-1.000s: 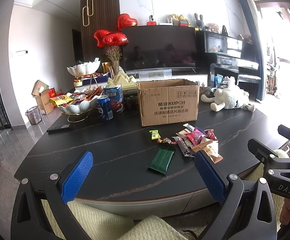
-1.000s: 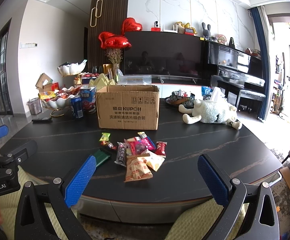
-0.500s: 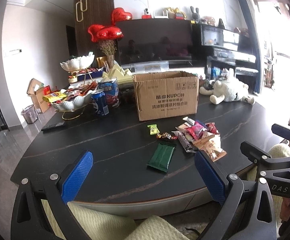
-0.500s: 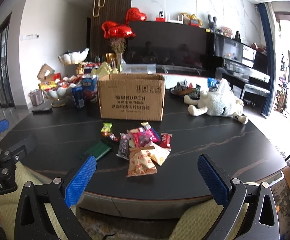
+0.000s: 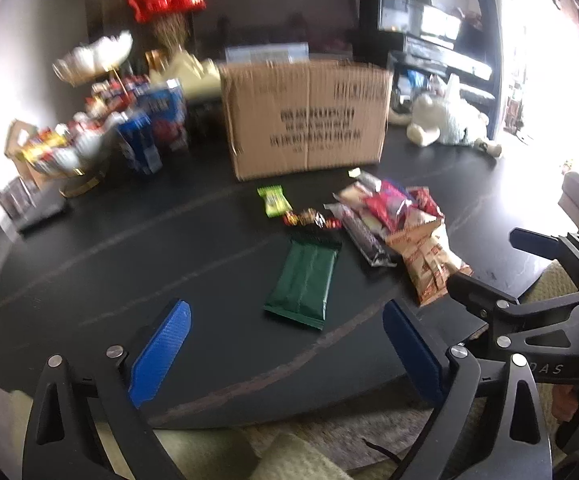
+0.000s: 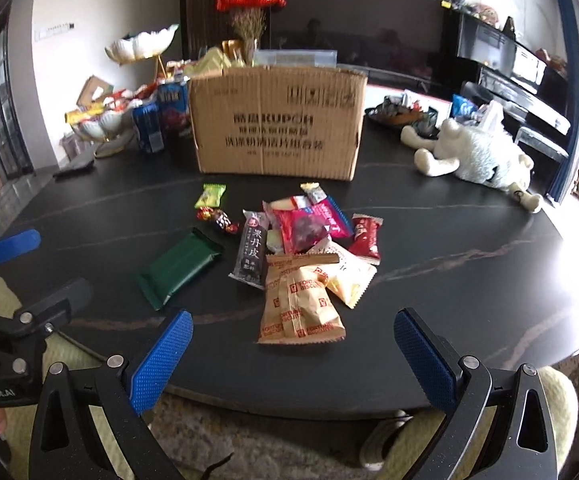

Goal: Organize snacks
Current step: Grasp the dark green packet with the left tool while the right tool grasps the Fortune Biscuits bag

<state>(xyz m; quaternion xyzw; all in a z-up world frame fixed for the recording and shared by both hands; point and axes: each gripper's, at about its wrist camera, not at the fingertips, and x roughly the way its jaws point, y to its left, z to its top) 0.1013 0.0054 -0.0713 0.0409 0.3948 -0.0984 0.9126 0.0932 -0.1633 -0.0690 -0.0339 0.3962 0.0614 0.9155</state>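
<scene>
Dark and faintly veined, the tabletop carries a loose pile of snacks in front of an open-topped cardboard box printed with KUPOH. In the right wrist view the pile shows a tan Fortune Biscuit bag nearest the camera, a pale yellow packet touching its right side, a black bar wrapper just to its left, a pink pouch behind, and a small red packet at the right edge of the heap. A dark green flat packet lies apart to the left of the pile, with a few foil-wrapped candies and a lime green sachet between it and the box. A white plush toy lies on its side to the right of the box; a tiered white bowl stand with more snacks and a blue can stand to the box's left.

The left tool hangs over the near table edge with the green packet just ahead of it; its jaws stand wide and are closing slightly, with nothing between them. The right tool hovers wide open before the biscuit bag, gripping nothing. Each tool appears at the edge of the other's view.
</scene>
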